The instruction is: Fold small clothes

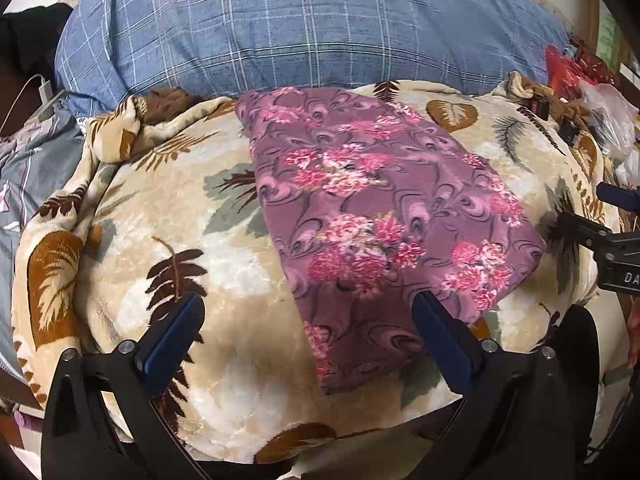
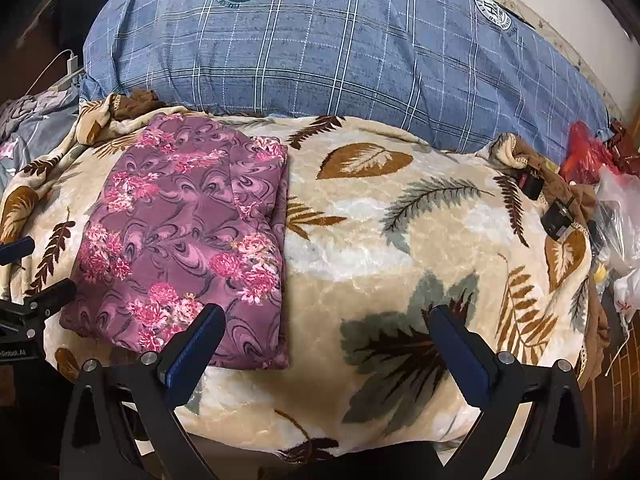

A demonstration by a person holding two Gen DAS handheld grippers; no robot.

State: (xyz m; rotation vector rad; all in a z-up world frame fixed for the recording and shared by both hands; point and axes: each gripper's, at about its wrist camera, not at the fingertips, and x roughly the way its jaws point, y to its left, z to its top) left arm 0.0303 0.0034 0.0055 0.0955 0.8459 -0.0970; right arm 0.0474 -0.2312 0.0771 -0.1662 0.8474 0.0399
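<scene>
Left gripper (image 1: 308,320): jaws spread wide, holding nothing, poised over the near edge of the folded purple floral garment (image 1: 384,216), which lies flat on the leaf-print blanket (image 1: 208,208) covering the bed. Right gripper (image 2: 326,332): equally wide, empty, its left finger (image 2: 196,344) over the garment's near right corner. Risks, as a judgement: the plush blanket may be pinched along with the cloth, and a one-layer grasp could pull the stacked folds open or skew them toward the blue plaid pillow (image 2: 340,48).
</scene>
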